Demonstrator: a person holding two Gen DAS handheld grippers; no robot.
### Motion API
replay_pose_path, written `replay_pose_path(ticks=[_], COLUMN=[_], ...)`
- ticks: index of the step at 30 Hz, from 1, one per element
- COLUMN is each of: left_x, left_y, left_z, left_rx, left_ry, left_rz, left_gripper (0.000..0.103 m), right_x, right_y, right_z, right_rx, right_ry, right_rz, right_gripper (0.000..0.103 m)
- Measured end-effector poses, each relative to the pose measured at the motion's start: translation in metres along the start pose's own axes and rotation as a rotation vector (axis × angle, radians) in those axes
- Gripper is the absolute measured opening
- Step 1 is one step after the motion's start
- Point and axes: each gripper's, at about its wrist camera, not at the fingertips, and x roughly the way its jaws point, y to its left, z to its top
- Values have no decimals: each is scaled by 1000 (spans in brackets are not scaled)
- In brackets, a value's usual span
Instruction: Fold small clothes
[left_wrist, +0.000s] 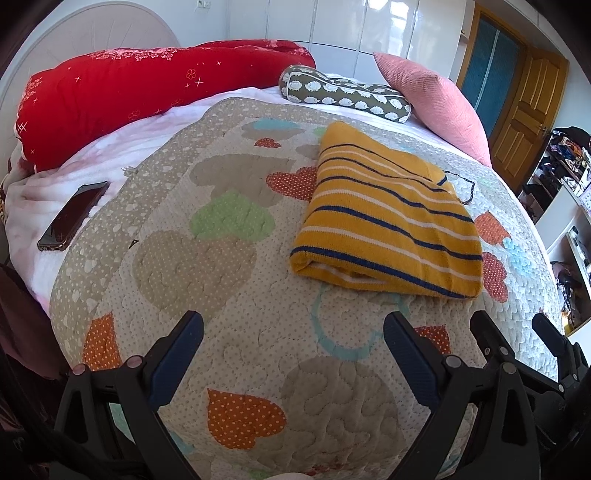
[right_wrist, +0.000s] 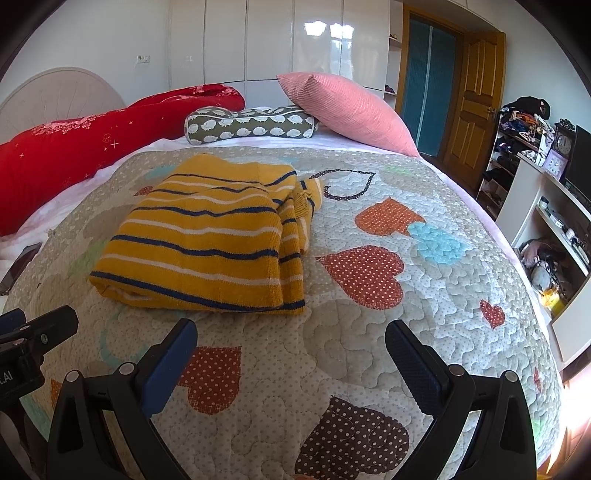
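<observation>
A mustard-yellow knitted garment with navy and white stripes lies folded into a flat rectangle on the heart-patterned quilt. It also shows in the right wrist view, with its layered edges on the right side. My left gripper is open and empty, hovering over the quilt just short of the garment's near edge and to its left. My right gripper is open and empty, a little in front of the garment's near right corner. The right gripper's fingers show at the right of the left wrist view.
A phone lies on the white sheet at the left. A red duvet, a hedgehog-print bolster and a pink pillow lie at the head of the bed. Shelves and a desk stand to the right.
</observation>
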Motion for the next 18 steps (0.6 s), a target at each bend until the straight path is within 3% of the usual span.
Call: replay_pose_path(ticks=[18], left_x=[2], left_y=[-7], left_z=[-8], left_rx=[30], left_ry=[32], left_rz=[5], left_gripper=[97], right_x=[9], right_y=[3], right_z=[-8], right_rx=[-18], right_ry=[28], right_rz=[28], right_gripper=[103])
